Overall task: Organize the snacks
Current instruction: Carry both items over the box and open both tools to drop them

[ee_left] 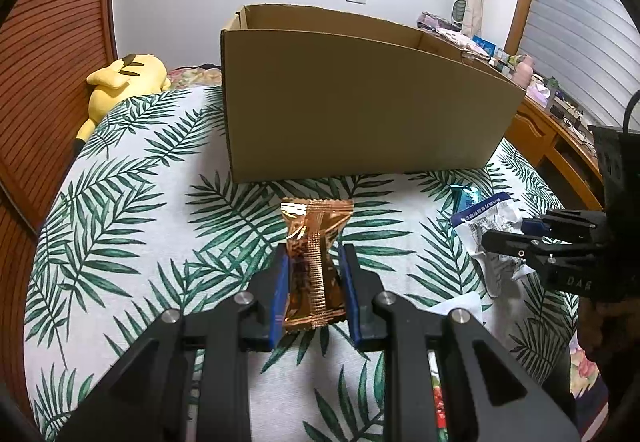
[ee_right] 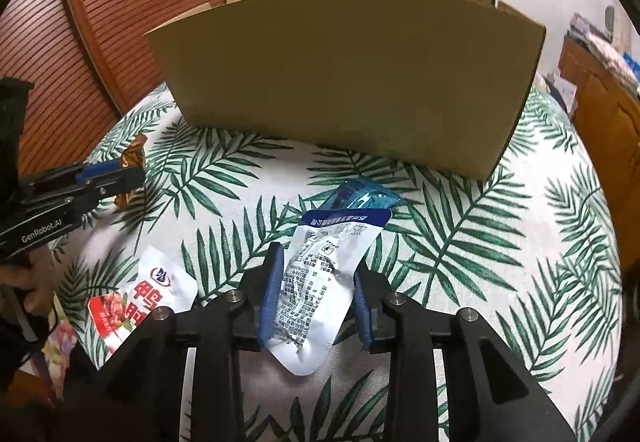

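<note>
A: Left side first: the copper snack packet (ee_left: pixel 316 266) sits right between the blue pads of the left gripper (ee_left: pixel 314 282), its top sticking out past the fingertips toward the cardboard box (ee_left: pixel 360 105).

B: And that left gripper is clamped tight on it, as closed as it goes, pinching the packet's waist.

A: Over on the right, the white and blue pouch (ee_right: pixel 320 282) lies between the fingers of the right gripper (ee_right: pixel 316 294), with a teal packet (ee_right: pixel 362 195) just beyond it.

B: Narrow gap there, the left pad touching the pouch; whether it's truly gripped, I cannot tell.

A: A red and white packet (ee_right: pixel 136 302) lies to the left. Everything rests on a palm-leaf bedspread (ee_right: pixel 500 242), yellow plush toy (ee_left: pixel 124 81) by the slatted wooden panel (ee_left: pixel 52 53).
</note>
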`<control>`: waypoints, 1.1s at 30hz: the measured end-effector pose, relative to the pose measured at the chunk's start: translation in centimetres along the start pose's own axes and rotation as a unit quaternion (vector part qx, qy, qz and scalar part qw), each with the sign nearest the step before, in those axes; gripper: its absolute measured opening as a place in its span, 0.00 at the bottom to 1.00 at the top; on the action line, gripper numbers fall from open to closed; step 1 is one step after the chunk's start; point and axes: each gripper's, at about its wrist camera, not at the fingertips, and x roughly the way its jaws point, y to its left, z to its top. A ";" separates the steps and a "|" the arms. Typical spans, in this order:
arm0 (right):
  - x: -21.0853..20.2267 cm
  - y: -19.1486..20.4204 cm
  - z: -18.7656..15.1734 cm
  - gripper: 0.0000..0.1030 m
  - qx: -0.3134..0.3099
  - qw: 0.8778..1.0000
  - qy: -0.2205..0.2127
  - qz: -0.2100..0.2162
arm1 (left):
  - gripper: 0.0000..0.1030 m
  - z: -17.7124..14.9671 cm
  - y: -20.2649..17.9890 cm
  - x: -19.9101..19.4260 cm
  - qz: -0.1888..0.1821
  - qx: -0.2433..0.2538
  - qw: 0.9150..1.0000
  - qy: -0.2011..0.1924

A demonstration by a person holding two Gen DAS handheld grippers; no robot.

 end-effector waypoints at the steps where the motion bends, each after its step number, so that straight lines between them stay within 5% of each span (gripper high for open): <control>1: -0.1 0.0 0.0 0.30 0.000 1.000 -0.001 0.002 | 0.21 0.0 0.0 0.0 -0.001 0.000 1.000 0.000; 12: -3.0 1.4 0.2 0.14 -0.024 0.999 -0.038 0.017 | 0.21 0.8 -0.5 -1.1 -0.009 0.002 1.000 -0.016; 18: -5.0 1.5 1.1 0.13 -0.029 0.997 -0.065 0.015 | 0.21 2.4 -1.3 -2.2 -0.022 0.008 0.999 -0.036; 33: -9.5 0.8 9.0 0.14 -0.062 0.987 -0.146 -0.011 | 0.21 11.0 -3.6 -4.9 -0.035 0.049 0.992 -0.107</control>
